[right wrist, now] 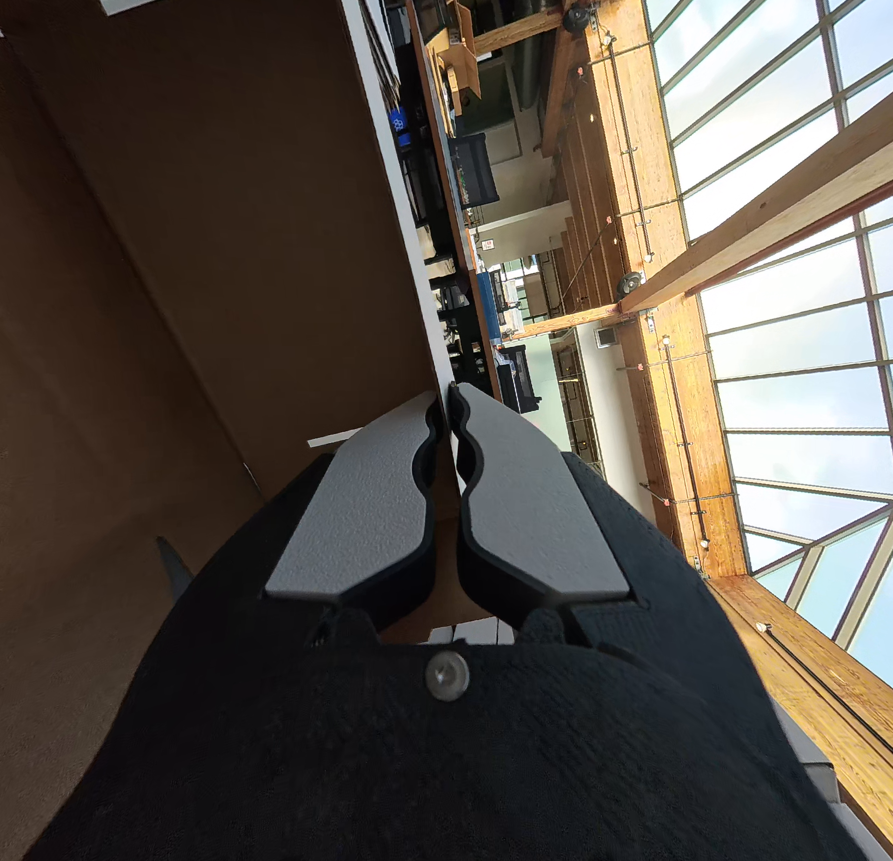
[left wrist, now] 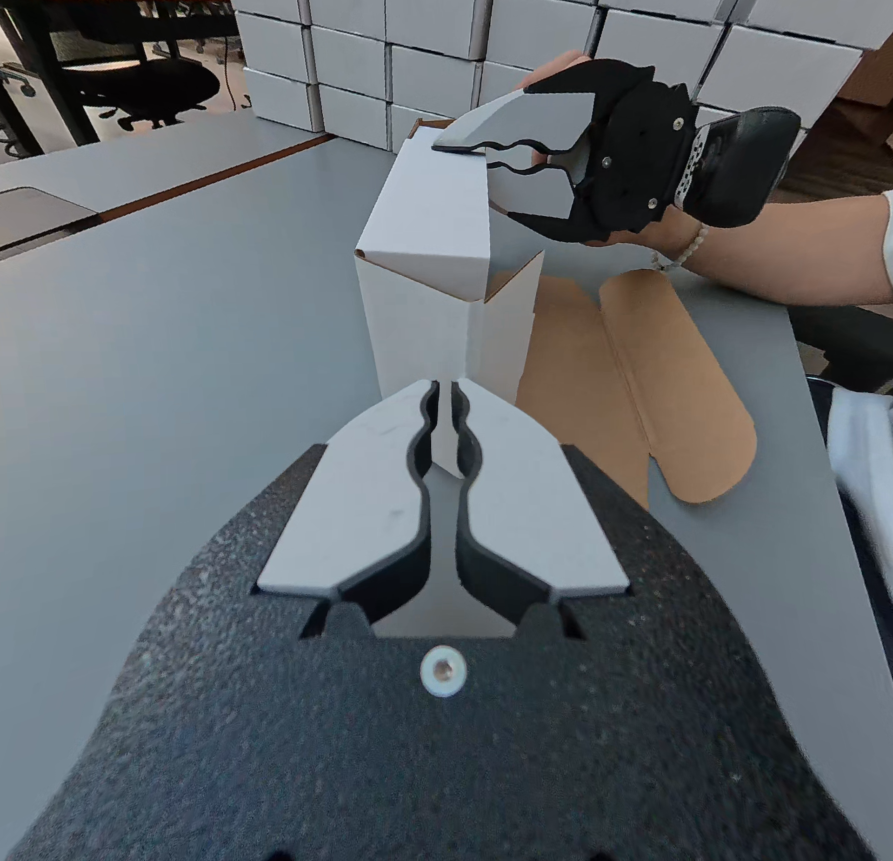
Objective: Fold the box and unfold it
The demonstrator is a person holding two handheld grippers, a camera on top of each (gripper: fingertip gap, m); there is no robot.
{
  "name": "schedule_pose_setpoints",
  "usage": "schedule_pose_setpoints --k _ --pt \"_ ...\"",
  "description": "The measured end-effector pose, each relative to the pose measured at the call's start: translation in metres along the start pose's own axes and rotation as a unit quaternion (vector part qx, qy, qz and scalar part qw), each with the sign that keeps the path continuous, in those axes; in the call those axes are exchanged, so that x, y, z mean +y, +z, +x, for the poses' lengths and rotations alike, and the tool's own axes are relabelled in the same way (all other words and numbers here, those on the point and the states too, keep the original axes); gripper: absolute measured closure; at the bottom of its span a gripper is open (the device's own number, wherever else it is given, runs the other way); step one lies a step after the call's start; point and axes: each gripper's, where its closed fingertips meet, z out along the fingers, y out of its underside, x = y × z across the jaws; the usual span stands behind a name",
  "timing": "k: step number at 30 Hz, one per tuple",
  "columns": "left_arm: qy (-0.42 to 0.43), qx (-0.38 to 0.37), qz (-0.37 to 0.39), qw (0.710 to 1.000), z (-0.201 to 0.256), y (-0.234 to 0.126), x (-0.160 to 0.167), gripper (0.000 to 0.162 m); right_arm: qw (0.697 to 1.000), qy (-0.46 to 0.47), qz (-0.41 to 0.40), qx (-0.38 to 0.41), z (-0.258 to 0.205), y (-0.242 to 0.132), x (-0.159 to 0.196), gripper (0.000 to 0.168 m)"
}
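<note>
A: Starting at your left. The left gripper (left wrist: 445,393) is low at the near end of the box (left wrist: 425,277), its tongs nearly together and clamped on the thin white wall edge that runs up between them.

B: And that box stands half-formed on the grey table (left wrist: 193,355), white outside, brown inside, with its lid panel (left wrist: 676,379) lying flat on the table to the right.

A: Moving right, your right gripper (left wrist: 483,154) is up at the far top of the box, tongs pinched on the top edge of the folded wall. In the right wrist view you can see the board edge caught between its tips (right wrist: 447,393), the brown inner face filling the left of that view.

B: So both ends are held. My read is you're mid-fold on the side wall. Keep the left grip firm as an anchor and let the right one roll the wall over along its crease, not across it.

A: Agreed. Watch the triangular corner flap (left wrist: 435,268) near the middle; it looks ready to buckle if you hurry.

B: Behind it all, stacked white boxes (left wrist: 435,41) against the far side. Ignore those, stay on the crease.
</note>
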Motion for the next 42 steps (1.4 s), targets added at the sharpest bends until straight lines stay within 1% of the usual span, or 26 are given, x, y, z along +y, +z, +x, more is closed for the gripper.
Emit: schedule_pose_setpoints --k 1,3,6,11,14,16,18,20,22,25,27,29,31,32,33,35,38,40,41,42 --pt "0.004 0.009 0.001 1.000 0.002 0.000 0.000 0.157 1.000 0.003 0.001 -0.002 0.000 0.000 0.000 0.166" --pt "0.002 0.024 0.000 1.000 0.006 -0.001 0.001 0.145 1.000 -0.001 0.000 -0.003 0.000 0.000 -0.001 0.166" --pt "0.015 -0.006 0.001 1.000 0.002 0.001 -0.001 0.144 1.000 0.001 -0.001 -0.005 0.000 -0.001 -0.001 0.166" --pt "0.063 -0.047 -0.030 0.996 0.008 0.010 -0.001 0.145 0.999 0.006 -0.013 -0.031 0.001 -0.004 -0.002 0.166" --pt "0.091 -0.086 -0.056 0.991 0.010 0.015 -0.002 0.144 0.998 0.021 -0.018 -0.063 0.001 -0.008 -0.003 0.165" --pt "0.096 -0.125 -0.074 0.985 0.006 0.020 -0.002 0.139 0.996 0.030 -0.021 -0.085 0.001 -0.009 -0.004 0.165" --pt "0.089 -0.163 -0.084 0.979 0.004 0.026 -0.003 0.136 0.995 0.010 -0.025 -0.091 0.001 -0.009 -0.004 0.165" --pt "0.091 -0.209 -0.094 0.969 -0.002 0.029 -0.003 0.132 0.996 -0.033 -0.030 -0.075 0.000 -0.009 -0.004 0.165" --pt "0.094 -0.259 -0.103 0.956 -0.011 0.029 -0.003 0.132 0.996 -0.070 -0.031 -0.048 -0.001 -0.010 -0.005 0.165" --pt "0.107 -0.306 -0.112 0.939 -0.018 0.031 -0.004 0.131 0.994 -0.100 -0.036 -0.025 -0.002 -0.013 -0.007 0.166" --pt "0.116 -0.326 -0.131 0.929 -0.023 0.032 -0.003 0.127 0.992 -0.116 -0.040 -0.018 -0.002 -0.013 -0.007 0.166" --pt "0.093 -0.334 -0.140 0.927 -0.030 0.035 -0.002 0.122 0.991 -0.128 -0.043 -0.015 -0.003 -0.011 -0.007 0.165" --pt "0.041 -0.317 -0.133 0.938 -0.035 0.040 -0.002 0.119 0.990 -0.130 -0.043 -0.015 -0.003 -0.009 -0.007 0.165" --pt "0.033 -0.307 -0.127 0.943 -0.039 0.041 -0.003 0.119 0.991 -0.126 -0.042 -0.019 -0.003 -0.009 -0.006 0.165" --pt "0.051 -0.297 -0.128 0.945 -0.043 0.041 -0.003 0.120 0.992 -0.118 -0.041 -0.028 -0.003 -0.008 -0.005 0.165" --pt "0.099 -0.300 -0.139 0.939 -0.052 0.039 -0.004 0.123 0.993 -0.094 -0.041 -0.052 -0.002 -0.007 -0.005 0.165" --pt "0.094 -0.302 -0.152 0.936 -0.056 0.043 -0.005 0.123 0.992 -0.084 -0.040 -0.087 -0.001 -0.004 -0.005 0.165" --pt "0.055 -0.312 -0.155 0.936 -0.062 0.044 -0.007 0.129 0.991 -0.075 -0.034 -0.103 -0.001 -0.003 -0.004 0.164" --pt "0.022 -0.314 -0.151 0.937 -0.065 0.044 -0.008 0.138 0.991 -0.072 -0.032 -0.105 -0.001 -0.002 -0.004 0.164" --pt "-0.013 -0.311 -0.146 0.939 -0.068 0.046 -0.008 0.139 0.992 -0.071 -0.029 -0.103 -0.001 -0.002 -0.004 0.164"
